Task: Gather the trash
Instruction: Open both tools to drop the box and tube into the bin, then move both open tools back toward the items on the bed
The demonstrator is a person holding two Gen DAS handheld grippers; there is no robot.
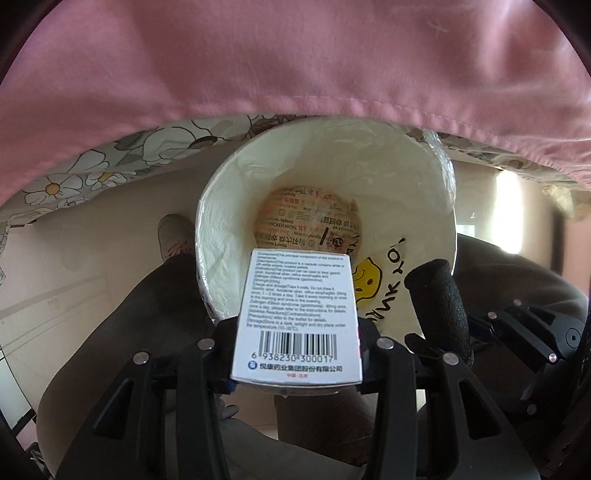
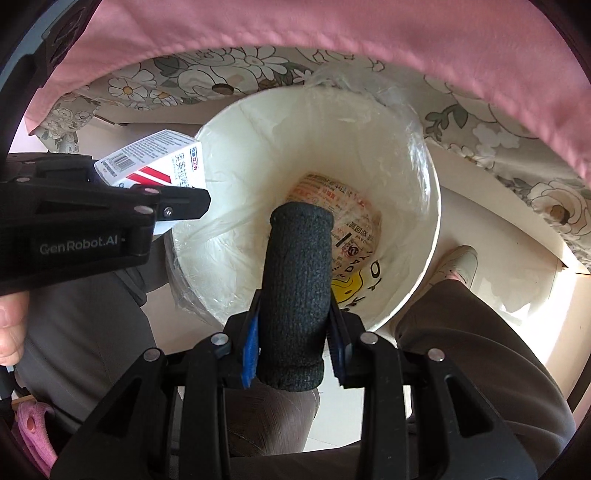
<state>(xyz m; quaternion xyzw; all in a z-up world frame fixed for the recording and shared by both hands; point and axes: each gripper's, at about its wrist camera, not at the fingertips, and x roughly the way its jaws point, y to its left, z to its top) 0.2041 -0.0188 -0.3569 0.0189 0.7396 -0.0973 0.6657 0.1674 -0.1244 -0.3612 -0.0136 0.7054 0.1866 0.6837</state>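
A white trash bin [image 1: 439, 206] [image 2: 424, 206] lined with clear plastic stands on the floor below both grippers. A printed wrapper [image 1: 306, 218] [image 2: 354, 225] and a bag with a yellow smiley [image 1: 365, 284] [image 2: 345, 291] lie at its bottom. My left gripper [image 1: 295, 354] [image 2: 162, 206] is shut on a white medicine box [image 1: 299, 314] [image 2: 155, 162] with a barcode, held over the bin's near rim. My right gripper [image 2: 293, 354] is shut on a black foam cylinder [image 2: 295, 295] [image 1: 439, 302], which hangs over the bin's mouth.
A pink sheet [image 1: 295, 55] [image 2: 369, 29] hangs over a floral bed cover [image 1: 92, 162] [image 2: 498, 129] just behind the bin. A person's trouser legs [image 1: 140, 314] [image 2: 480, 350] and shoe [image 2: 458, 266] flank the bin on pale floor. A thumb [image 2: 11, 325] shows at the left edge.
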